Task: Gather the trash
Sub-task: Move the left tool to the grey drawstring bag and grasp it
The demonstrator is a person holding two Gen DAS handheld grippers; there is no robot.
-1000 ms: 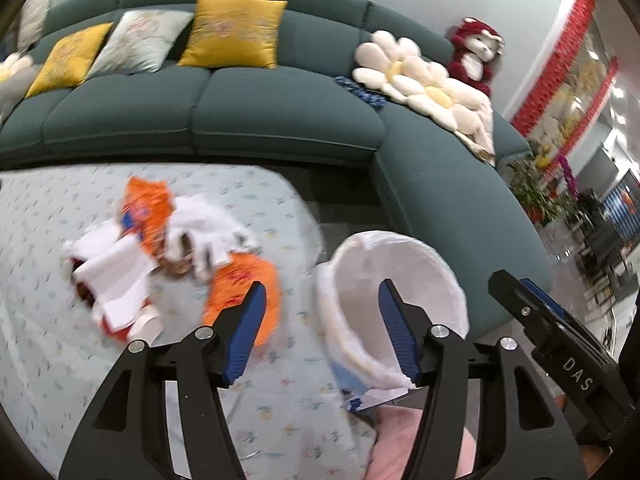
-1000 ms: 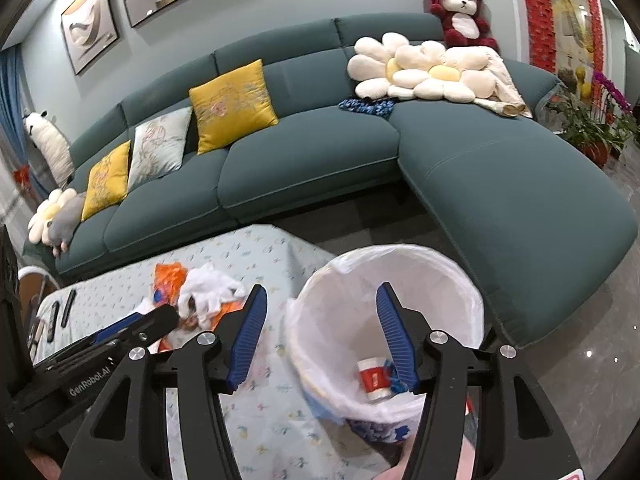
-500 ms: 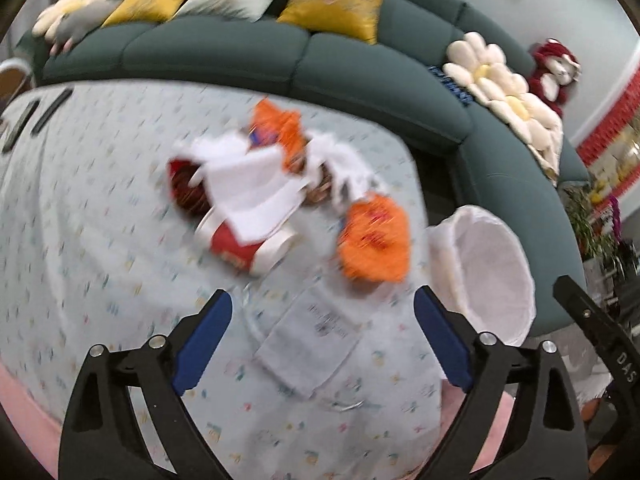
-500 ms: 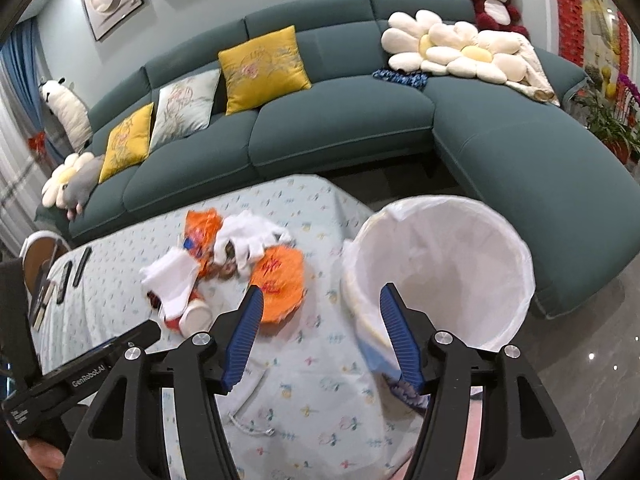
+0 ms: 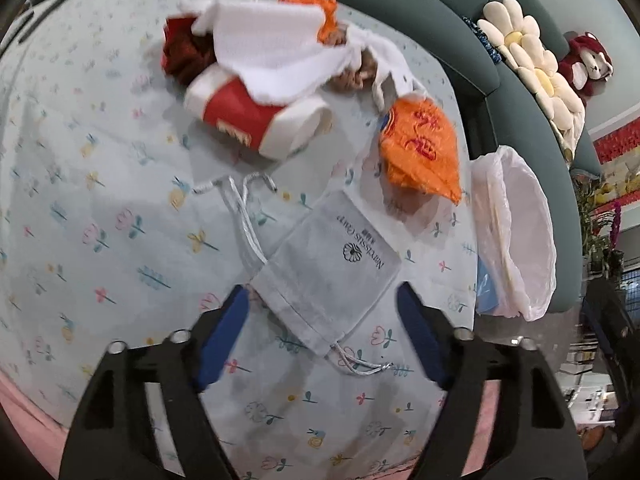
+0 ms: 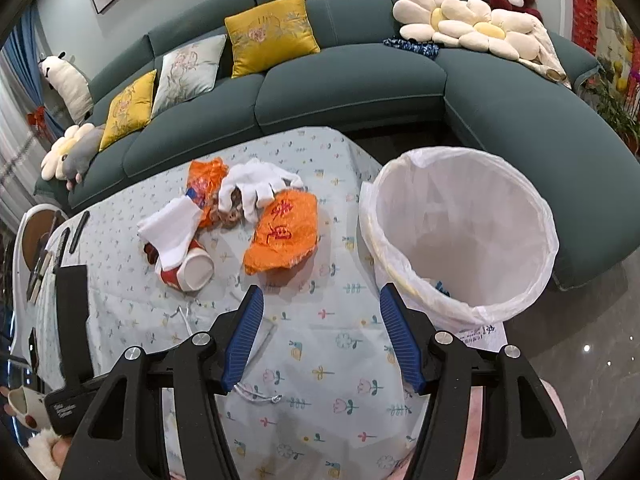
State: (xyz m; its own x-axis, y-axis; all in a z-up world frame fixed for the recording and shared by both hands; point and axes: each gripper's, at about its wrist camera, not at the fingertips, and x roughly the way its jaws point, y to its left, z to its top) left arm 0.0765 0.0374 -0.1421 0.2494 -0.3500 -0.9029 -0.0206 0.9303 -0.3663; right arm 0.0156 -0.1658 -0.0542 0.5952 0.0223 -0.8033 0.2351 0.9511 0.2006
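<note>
My left gripper [image 5: 322, 314] is open, its blue pads on either side of a grey drawstring pouch [image 5: 328, 264] lying flat on the floral tablecloth [image 5: 100, 220]. Beyond it lie a red and white paper cup [image 5: 256, 120] on its side, a white cloth [image 5: 272, 52], and an orange wrapper [image 5: 420, 152]. My right gripper [image 6: 322, 334] is open and empty over the table's near edge. In the right wrist view the cup [image 6: 186, 270], orange wrapper [image 6: 284, 232] and white gloves [image 6: 256, 188] lie ahead, with the white-lined trash bin [image 6: 460, 232] at the right.
The bin [image 5: 512, 232] stands off the table's right edge. A teal sofa [image 6: 360, 80] with cushions curves behind the table. Dark remotes [image 6: 68, 236] lie at the table's far left. The left gripper's body [image 6: 72, 320] shows at the left.
My left gripper has swung from the bin to the table, opened wider and come down around the grey pouch. My right gripper has pulled back from over the bin toward the table.
</note>
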